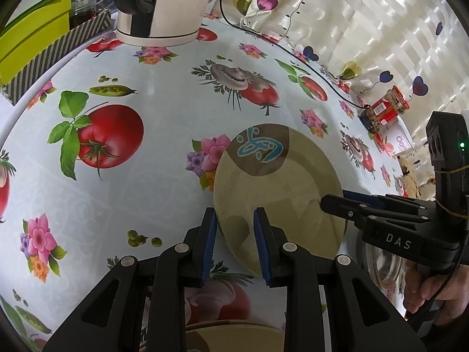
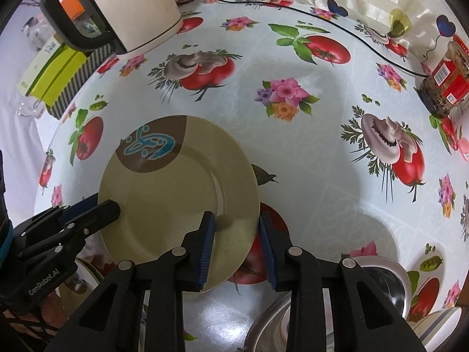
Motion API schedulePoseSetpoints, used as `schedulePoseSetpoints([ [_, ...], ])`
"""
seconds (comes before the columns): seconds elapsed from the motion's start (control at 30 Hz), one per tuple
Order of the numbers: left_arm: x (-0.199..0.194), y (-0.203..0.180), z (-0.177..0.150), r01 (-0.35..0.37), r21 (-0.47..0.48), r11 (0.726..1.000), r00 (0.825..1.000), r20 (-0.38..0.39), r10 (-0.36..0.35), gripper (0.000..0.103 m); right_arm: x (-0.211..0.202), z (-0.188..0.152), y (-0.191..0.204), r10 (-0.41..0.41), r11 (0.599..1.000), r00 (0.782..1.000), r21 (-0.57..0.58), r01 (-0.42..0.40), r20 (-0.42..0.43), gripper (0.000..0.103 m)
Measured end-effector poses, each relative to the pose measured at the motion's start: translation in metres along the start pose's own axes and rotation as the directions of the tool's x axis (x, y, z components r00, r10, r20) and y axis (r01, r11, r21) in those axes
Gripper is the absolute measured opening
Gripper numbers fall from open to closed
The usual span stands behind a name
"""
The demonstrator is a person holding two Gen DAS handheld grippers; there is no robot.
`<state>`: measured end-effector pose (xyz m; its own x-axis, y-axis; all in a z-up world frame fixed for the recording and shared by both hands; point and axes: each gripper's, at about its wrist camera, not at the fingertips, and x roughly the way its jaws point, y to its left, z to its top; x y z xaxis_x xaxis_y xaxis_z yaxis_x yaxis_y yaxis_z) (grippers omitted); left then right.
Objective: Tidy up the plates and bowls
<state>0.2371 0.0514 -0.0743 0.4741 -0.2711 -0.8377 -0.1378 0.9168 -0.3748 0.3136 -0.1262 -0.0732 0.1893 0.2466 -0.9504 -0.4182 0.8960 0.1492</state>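
A beige plate (image 1: 278, 193) with a brown patch and blue pattern is held tilted above the tablecloth; it also shows in the right wrist view (image 2: 178, 193). My left gripper (image 1: 234, 220) straddles its left rim, one finger on top, one beneath, jaws still apart. My right gripper (image 2: 236, 223) straddles the opposite rim the same way. Each gripper shows in the other's view, the right gripper (image 1: 337, 205) at the plate's right edge and the left gripper (image 2: 108, 208) at its left edge. Another beige plate (image 1: 234, 334) lies below. Steel bowls (image 2: 381, 287) sit at lower right.
A white electric kettle (image 1: 164, 3) stands at the back with its black cord (image 1: 293, 55) running across the table. A striped box (image 1: 52, 50) with green packs is at the back left. A red-labelled jar (image 1: 384, 108) lies at the right. A curtain hangs behind.
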Motion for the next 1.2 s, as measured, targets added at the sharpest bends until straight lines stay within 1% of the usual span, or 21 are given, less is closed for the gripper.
schedulePoseSetpoints([
  [0.23,-0.010,0.003,0.001,0.001,-0.007,1.000,1.000,0.018,-0.001,0.027,-0.003,-0.001,0.002,0.008,1.000,1.000,-0.001,-0.008,0.014,0.028],
  [0.7,-0.021,0.005,0.001,-0.007,-0.016,1.000,1.000,0.024,0.007,0.027,-0.012,-0.001,0.011,0.011,1.000,1.000,-0.015,-0.011,0.028,0.028],
  [0.97,-0.039,0.005,-0.003,-0.015,-0.014,1.000,0.999,0.042,0.016,0.027,-0.023,-0.003,0.019,0.013,1.000,0.999,-0.025,-0.012,0.043,0.028],
  [1.2,-0.060,0.003,-0.013,-0.022,-0.009,1.000,0.998,0.055,0.023,0.027,-0.041,-0.013,0.034,0.013,0.999,0.998,-0.040,-0.010,0.065,0.028],
])
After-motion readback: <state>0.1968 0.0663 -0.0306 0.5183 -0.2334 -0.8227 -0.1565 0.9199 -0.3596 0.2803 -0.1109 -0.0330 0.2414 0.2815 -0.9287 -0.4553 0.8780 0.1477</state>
